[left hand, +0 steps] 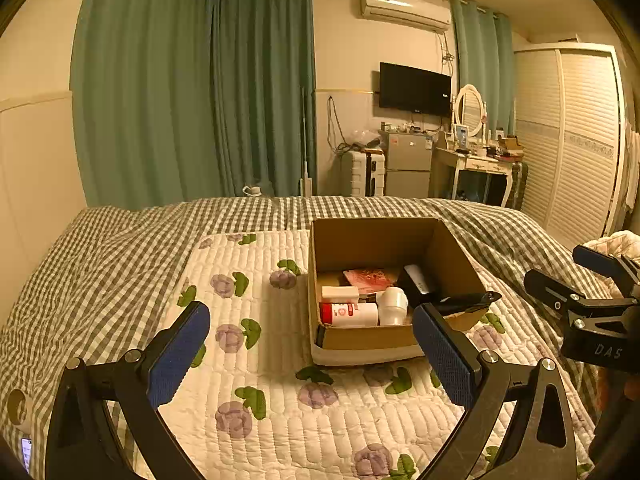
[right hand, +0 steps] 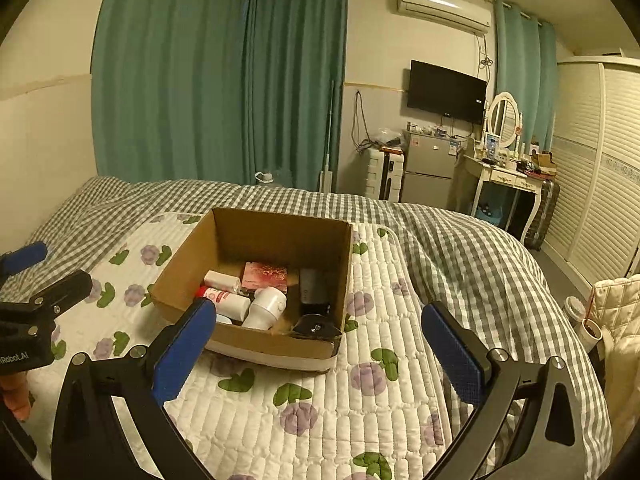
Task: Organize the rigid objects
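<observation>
Both empty: left hand-held gripper [left hand: 311,354] spread, right hand-held gripper [right hand: 319,354] spread; box [right hand: 182,264] on the bed [right hand: 440,248] just ahead of both; inside lie a bottle [right hand: 228,300], jar [right hand: 266,308], pink pack [right hand: 265,275], dark case [right hand: 314,290]; nothing loose on the quilt, so sorting seems nearly done; bottle's long axis crosswise, red cap probably leftward.

Warm yellowish indoor light is filling both views, rather dim and even. The cardboard box [left hand: 384,280] is casting a soft shadow on the quilt [left hand: 280,360] just to its left. Above the box, far behind, the air conditioner [left hand: 404,10] is showing light glare. Fisheye distortion is bending the edges, and the corners are going black.
</observation>
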Action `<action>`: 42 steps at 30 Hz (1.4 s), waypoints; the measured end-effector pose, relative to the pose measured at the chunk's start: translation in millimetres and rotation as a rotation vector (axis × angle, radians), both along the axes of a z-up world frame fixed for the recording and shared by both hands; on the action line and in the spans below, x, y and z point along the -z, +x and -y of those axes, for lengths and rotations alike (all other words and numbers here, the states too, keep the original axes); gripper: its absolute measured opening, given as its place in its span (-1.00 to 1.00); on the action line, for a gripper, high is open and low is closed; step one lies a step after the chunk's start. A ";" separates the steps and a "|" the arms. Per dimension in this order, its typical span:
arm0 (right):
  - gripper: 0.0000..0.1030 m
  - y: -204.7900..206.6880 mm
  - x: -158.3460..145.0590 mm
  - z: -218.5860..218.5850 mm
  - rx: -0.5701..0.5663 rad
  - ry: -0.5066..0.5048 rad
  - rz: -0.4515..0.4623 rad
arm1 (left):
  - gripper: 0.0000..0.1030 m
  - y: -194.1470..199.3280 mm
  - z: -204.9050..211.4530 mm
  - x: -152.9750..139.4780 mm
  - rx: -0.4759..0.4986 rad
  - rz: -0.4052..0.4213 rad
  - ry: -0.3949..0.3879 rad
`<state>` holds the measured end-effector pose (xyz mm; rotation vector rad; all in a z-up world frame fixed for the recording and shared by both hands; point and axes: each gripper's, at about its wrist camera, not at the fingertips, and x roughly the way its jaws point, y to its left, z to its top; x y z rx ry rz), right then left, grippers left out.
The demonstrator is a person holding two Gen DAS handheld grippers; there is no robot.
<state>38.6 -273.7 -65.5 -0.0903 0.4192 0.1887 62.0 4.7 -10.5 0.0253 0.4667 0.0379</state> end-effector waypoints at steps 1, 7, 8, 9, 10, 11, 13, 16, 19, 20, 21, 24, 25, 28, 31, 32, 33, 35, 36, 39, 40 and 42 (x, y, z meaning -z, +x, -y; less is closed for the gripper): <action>1.00 -1.0 -0.1 -0.5 -0.001 -0.002 0.004 | 1.00 -0.2 0.0 -0.4 0.000 0.001 -0.002; 1.00 -4.0 0.7 -6.9 -0.020 -0.013 0.007 | 1.00 -0.3 0.0 -1.9 0.004 -0.001 0.000; 1.00 -4.1 0.5 -7.1 -0.021 -0.014 0.007 | 1.00 -0.3 0.0 -2.1 0.005 0.000 0.000; 1.00 -4.1 0.5 -7.8 -0.023 -0.014 0.006 | 1.00 0.0 0.2 -2.1 0.007 -0.001 0.001; 1.00 -4.0 0.6 -8.5 -0.025 -0.015 0.005 | 1.00 0.6 0.2 -2.2 0.007 -0.003 0.001; 1.00 -4.3 0.6 -9.1 -0.025 -0.016 0.005 | 1.00 0.9 0.1 -1.9 0.006 -0.004 0.002; 1.00 -4.2 0.6 -9.5 -0.025 -0.015 0.005 | 1.00 1.2 -0.1 -1.0 0.002 -0.006 0.002; 1.00 -3.6 0.7 -10.1 -0.026 -0.014 -0.002 | 1.00 2.4 -2.0 0.1 -0.001 -0.009 -0.001; 1.00 -2.5 1.3 -10.0 -0.020 -0.005 -0.009 | 1.00 2.5 -3.2 -0.2 -0.003 -0.007 -0.003; 1.00 -2.1 2.1 -9.6 -0.019 -0.002 -0.014 | 1.00 2.4 -3.3 -0.3 -0.005 -0.006 -0.004; 1.00 -1.9 2.4 -9.5 -0.016 -0.003 -0.015 | 1.00 2.8 -3.6 -0.4 -0.004 -0.006 -0.005; 1.00 -2.1 3.7 -10.1 -0.015 -0.009 -0.012 | 1.00 3.2 -3.6 0.8 -0.004 -0.009 -0.005; 1.00 -1.9 4.2 -9.8 -0.014 -0.008 -0.014 | 1.00 3.4 -3.6 0.9 -0.002 -0.009 -0.005; 1.00 -1.1 3.9 -7.8 -0.011 -0.001 -0.021 | 1.00 4.6 -3.4 3.1 -0.005 -0.011 0.008; 1.00 -0.7 4.2 -7.3 -0.010 -0.004 -0.016 | 1.00 4.6 -3.4 5.7 -0.004 -0.017 0.008; 1.00 -0.9 4.6 -7.3 -0.011 -0.004 -0.018 | 1.00 4.7 -3.4 6.1 -0.003 -0.018 0.007; 1.00 -0.3 5.4 -7.4 -0.012 -0.007 -0.022 | 1.00 4.8 -3.4 6.5 -0.003 -0.019 0.007; 1.00 0.9 7.7 -7.5 -0.018 -0.005 -0.030 | 1.00 4.4 -3.4 6.5 -0.003 -0.019 0.007; 1.00 1.0 8.6 -7.0 -0.015 -0.004 -0.031 | 1.00 4.5 -3.3 6.4 -0.003 -0.019 0.007; 1.00 2.0 10.5 -5.0 -0.013 -0.001 -0.037 | 1.00 4.8 -3.1 8.3 0.002 -0.022 0.007; 1.00 2.2 10.8 -4.6 -0.011 -0.002 -0.037 | 1.00 4.7 -2.9 8.7 0.003 -0.022 0.009; 1.00 2.5 11.0 -4.0 -0.008 -0.003 -0.037 | 1.00 4.5 -2.5 9.7 0.005 -0.025 0.011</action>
